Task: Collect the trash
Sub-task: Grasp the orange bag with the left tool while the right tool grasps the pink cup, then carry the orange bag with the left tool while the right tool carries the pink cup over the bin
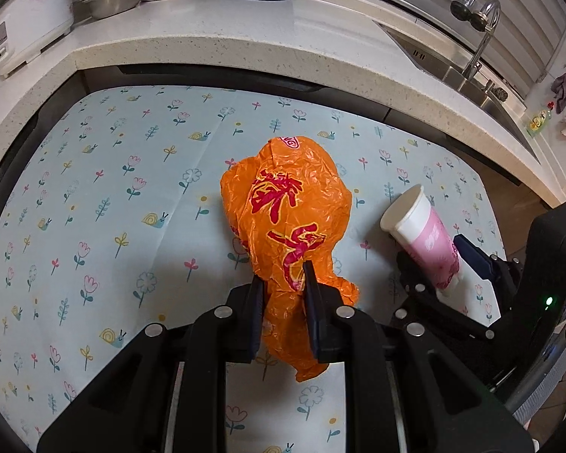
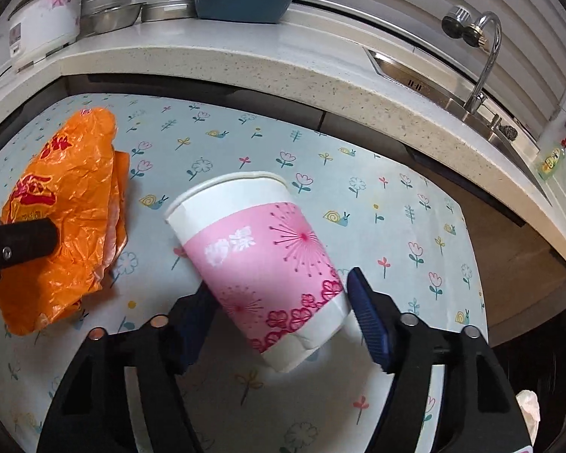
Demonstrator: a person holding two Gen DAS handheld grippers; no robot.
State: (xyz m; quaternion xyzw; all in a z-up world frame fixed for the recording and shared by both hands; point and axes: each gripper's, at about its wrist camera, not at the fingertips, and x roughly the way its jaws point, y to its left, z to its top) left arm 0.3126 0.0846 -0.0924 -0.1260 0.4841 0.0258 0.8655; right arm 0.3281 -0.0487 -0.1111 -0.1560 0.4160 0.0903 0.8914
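Left wrist view shows an orange plastic bag, crumpled and printed with red and yellow characters, its lower end pinched between the narrow jaws of the left gripper, the rest spreading out over a pale blue floral cloth that covers the counter. Just to its right a paper cup, white with a pink band, tilts with its open mouth toward the far upper left, its base held in the right gripper. Right wrist view gives the cup close up: white rim, pink band with starburst lines and white characters, dark pink blossoms near the bottom, and a dented white base. The jaws of the right gripper stand moderately wide on either side of the cup's lower part; the left pad presses it, while contact at the right pad is not clear. This view also shows the bag side-on, with pale inner layers at its edge. Behind, both views show a speckled stone ledge carrying a rice cooker, steel bowls and a blue basin, with a sink tap to the right.
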